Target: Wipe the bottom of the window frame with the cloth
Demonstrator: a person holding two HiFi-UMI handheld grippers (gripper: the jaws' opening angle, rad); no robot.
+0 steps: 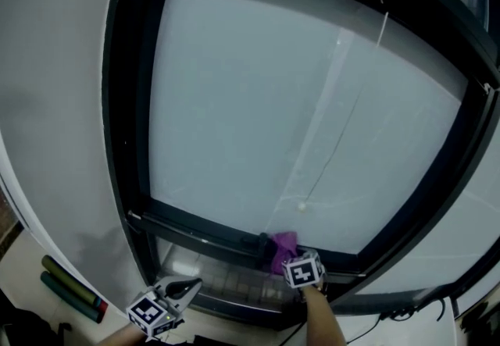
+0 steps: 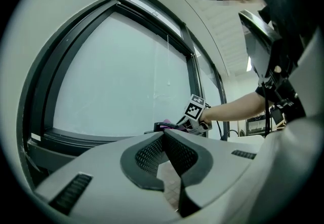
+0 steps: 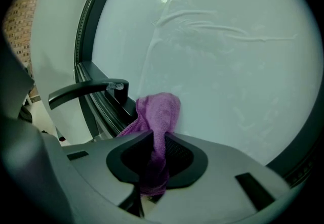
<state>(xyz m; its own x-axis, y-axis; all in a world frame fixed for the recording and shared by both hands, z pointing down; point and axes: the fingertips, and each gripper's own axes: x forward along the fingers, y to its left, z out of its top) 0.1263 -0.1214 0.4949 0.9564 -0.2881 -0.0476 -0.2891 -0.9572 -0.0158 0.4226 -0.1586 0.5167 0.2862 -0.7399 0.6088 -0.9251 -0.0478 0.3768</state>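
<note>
My right gripper (image 1: 287,258) is shut on a purple cloth (image 3: 157,117), which bunches up against the glass at the bottom of the dark window frame (image 1: 219,231). In the head view the cloth (image 1: 283,247) sits on the lower frame rail, just right of a black window handle (image 1: 262,243). The handle (image 3: 88,89) juts left of the cloth in the right gripper view. My left gripper (image 1: 183,290) hangs low at the left, away from the frame, its jaws shut with nothing between them (image 2: 163,134). The left gripper view shows the right gripper (image 2: 195,117) at the rail.
A large frosted pane (image 1: 312,102) fills the frame, with a thin cord (image 1: 344,110) hanging down it. A white wall (image 1: 55,102) stands left of the window. Dark cylinders (image 1: 74,290) lie on the floor at lower left. A grille (image 1: 234,286) runs under the sill.
</note>
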